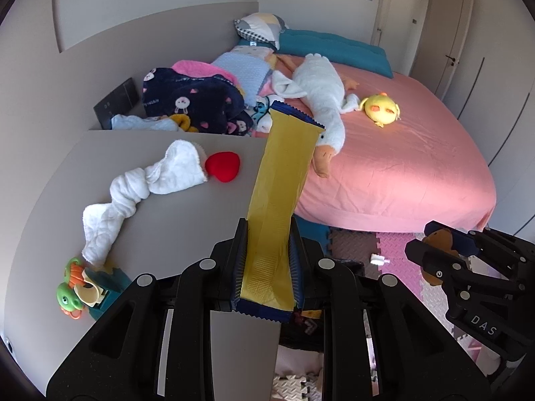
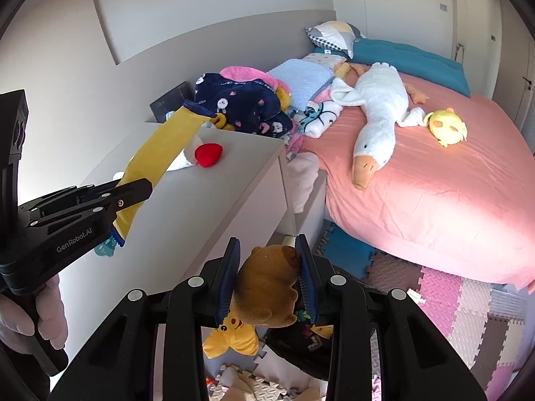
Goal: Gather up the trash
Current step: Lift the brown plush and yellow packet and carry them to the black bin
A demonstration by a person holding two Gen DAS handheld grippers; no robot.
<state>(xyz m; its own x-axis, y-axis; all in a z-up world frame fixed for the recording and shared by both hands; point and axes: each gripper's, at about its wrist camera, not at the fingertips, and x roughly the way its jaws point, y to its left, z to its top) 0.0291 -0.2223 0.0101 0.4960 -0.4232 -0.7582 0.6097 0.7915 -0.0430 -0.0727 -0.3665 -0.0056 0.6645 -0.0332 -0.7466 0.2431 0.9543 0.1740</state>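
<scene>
Two loads are lifted and neither is yet disposed of. Nearest, the left gripper is clamped on the lower end of a long yellow wrapper with dark blue crimped ends, which stands up from the jaws above the grey cabinet top. The right gripper is clenched on a brown lump; whether it is a soft toy or crumpled rubbish cannot be told. No bin or bag is clearly identifiable in either view, so the drop-off remains to be done. Farther out, a twisted white cloth, a red heart cushion and a small green toy lie on the cabinet. Beyond, the pink bed carries a white goose plush; none of these reads plainly as trash.
</scene>
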